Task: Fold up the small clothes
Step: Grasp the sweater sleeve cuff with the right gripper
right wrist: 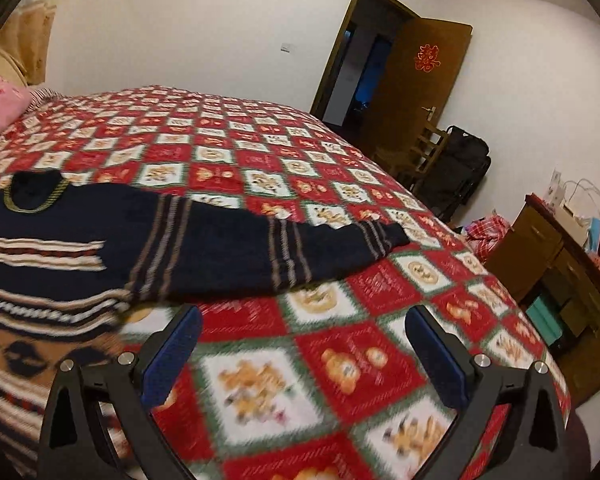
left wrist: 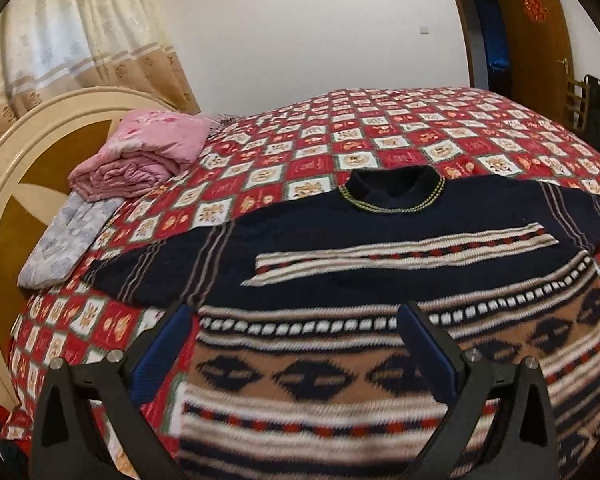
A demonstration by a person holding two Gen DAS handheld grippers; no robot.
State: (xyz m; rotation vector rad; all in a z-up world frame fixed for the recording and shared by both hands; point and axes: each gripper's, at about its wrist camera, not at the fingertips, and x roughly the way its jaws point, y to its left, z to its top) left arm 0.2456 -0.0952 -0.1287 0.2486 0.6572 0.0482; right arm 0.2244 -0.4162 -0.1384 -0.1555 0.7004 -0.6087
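Sweater [left wrist: 340, 280] lies flat on the bed [left wrist: 380, 136], front up, spread out ahead of both tongs. Dark navy top part with a raised collar [left wrist: 394, 188] trimmed in yellow-green stitching, cream and red striped band across the chest, lower body in cream, tan and navy diamond bands.

Left tongs [left wrist: 296, 344] released, both blue-padded fingers [left wrist: 168, 344] spread wide and gripping nothing. They hover over the lower body of the sweater: the left finger sits above the sweater's left edge where it meets the bedspread, the right finger over the patterned knit. Collar is far ahead of these tongs, roughly centered. One sleeve [left wrist: 148, 268] runs out ahead and to the left.

Right tongs [right wrist: 300, 352] also released, fingers [right wrist: 436, 360] wide apart, nothing between them. They hover over bare red, white and green checked bedspread, just right of the sweater's hem side. The other sleeve [right wrist: 280, 244] stretches across just ahead of these tongs, cuff pointing right, lying flat with thin pale stripes. Sweater body is ahead and to the left.

Further off, ahead-left of the left tongs: a folded pink blanket [left wrist: 140, 156] on a grey pillow [left wrist: 64, 240] by the headboard [left wrist: 16, 200]. Ahead-right of the right tongs: an open wooden door [right wrist: 416, 92] with a red paper cutout. Lower parts of both views are motion-blurred.
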